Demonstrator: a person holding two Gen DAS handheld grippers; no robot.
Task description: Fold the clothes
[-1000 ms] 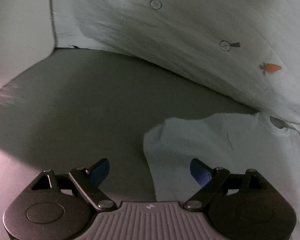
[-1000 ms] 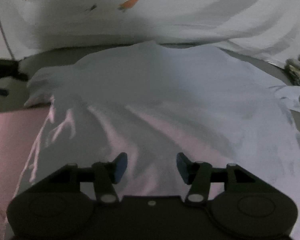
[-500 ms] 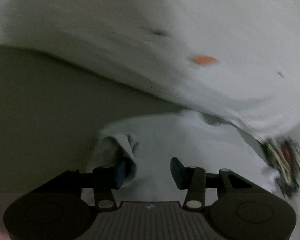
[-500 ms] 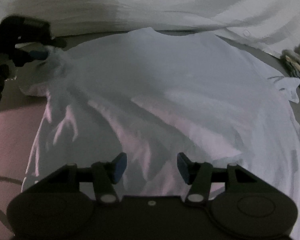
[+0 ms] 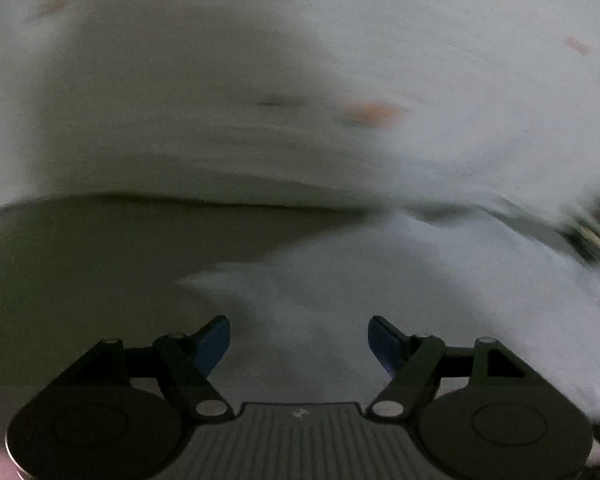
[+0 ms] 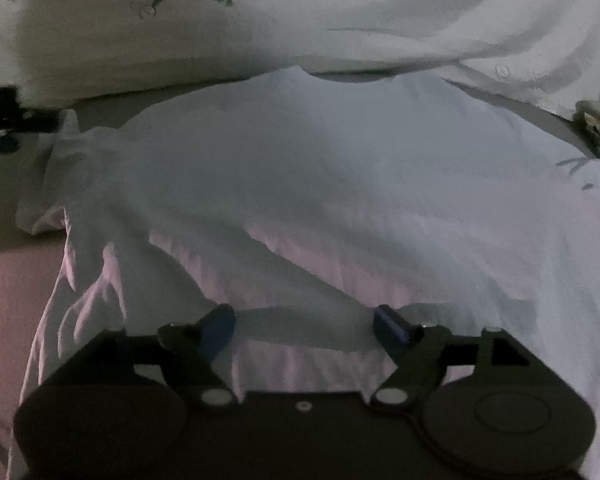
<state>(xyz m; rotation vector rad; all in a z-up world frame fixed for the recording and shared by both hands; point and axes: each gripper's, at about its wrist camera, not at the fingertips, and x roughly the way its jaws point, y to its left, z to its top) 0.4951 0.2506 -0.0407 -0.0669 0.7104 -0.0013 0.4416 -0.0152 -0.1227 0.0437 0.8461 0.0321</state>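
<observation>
White shirt point(image 6: 320, 168); carrot-print white bedding point(image 6: 180, 36).

Both wrist views close, angled down over one shared white shirt point(image 6: 320, 168).

Dim room, weak light, one view smeared by motion blur.

Both fisheye views are dark and greyish, with black rounded corners and bending at the edges. The left wrist view is heavily blurred: the carrot print point(image 5: 374, 113) on the bedding point(image 5: 260, 60) is a streak and the white shirt point(image 5: 440, 280) has no sharp edge. The right wrist view is steadier but soft and grainy. There a pinkish light falls on the near part of the shirt point(image 6: 300, 184) from low in the frame, while its far part lies in grey shade. The right gripper point(image 6: 306, 326) casts a dark shadow band on the cloth just ahead of it.
</observation>
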